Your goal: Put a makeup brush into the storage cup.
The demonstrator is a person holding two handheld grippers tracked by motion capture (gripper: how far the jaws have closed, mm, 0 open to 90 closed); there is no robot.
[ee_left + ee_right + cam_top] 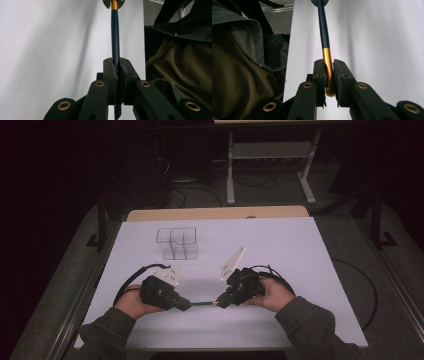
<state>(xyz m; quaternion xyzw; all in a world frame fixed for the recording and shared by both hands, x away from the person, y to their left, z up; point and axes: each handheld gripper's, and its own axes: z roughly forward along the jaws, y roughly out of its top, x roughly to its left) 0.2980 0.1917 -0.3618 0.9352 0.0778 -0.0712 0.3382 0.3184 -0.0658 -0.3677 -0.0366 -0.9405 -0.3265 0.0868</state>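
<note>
A thin make-up brush with a dark blue handle and a gold ferrule hangs level just above the white mat, held between both grippers. My left gripper is shut on the blue handle, and its jaws pinch the end of the shaft. My right gripper is shut on the gold ferrule, with the bristle tip tucked low between its jaws. The two grippers point at each other, a short length of handle apart. A hand holds each one.
A clear plastic organiser with several compartments stands on the white mat behind the left gripper. Cables loop behind both grippers. A wooden table edge runs along the back, with a metal frame and floor beyond.
</note>
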